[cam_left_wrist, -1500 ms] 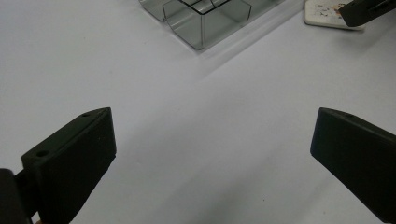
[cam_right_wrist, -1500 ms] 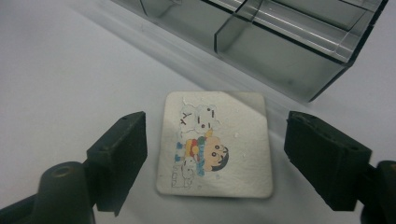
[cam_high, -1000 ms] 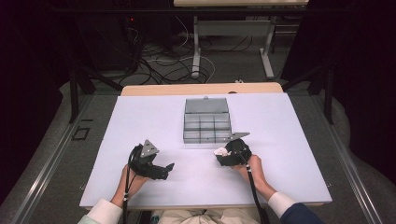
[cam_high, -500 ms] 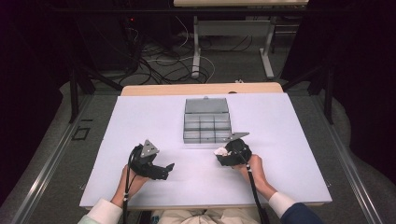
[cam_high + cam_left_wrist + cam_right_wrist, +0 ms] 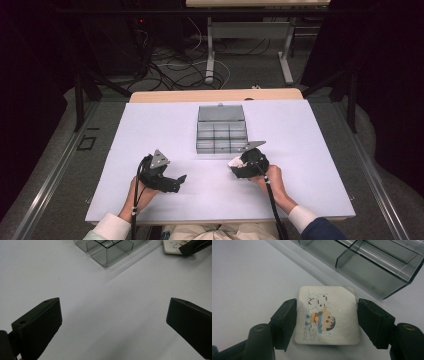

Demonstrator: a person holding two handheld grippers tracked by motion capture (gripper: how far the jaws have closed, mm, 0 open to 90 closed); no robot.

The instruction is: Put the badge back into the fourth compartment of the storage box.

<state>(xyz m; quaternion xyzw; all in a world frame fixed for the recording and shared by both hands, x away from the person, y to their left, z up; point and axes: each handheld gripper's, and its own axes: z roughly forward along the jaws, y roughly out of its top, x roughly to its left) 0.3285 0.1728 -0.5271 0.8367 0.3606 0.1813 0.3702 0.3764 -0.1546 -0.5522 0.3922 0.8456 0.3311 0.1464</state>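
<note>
Square white tile [image 5: 327, 318], cartoon print visible in the right gripper view, sits clamped in the right gripper [image 5: 327, 322] jaws, low over the counter [image 5: 150, 125] beside the clear organizer box [image 5: 221, 129]. Left gripper [image 5: 113, 325] jaws released, holding nothing.

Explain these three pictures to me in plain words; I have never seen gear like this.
A person sits at a white table and holds a black hand-held two-jaw gripper in each hand. There is no robot arm.

The high view looks down from above the person. The left gripper is at its left, the right gripper at its right. The other two pictures come from cameras riding on the grippers, looking along their jaws.

On the table lies a clear grey plastic box with compartments, its lid open.

The left gripper's jaws stand wide apart over bare table. The right gripper's jaws are closed on the sides of a small square white tile with a cartoon picture, beside the box.
</note>
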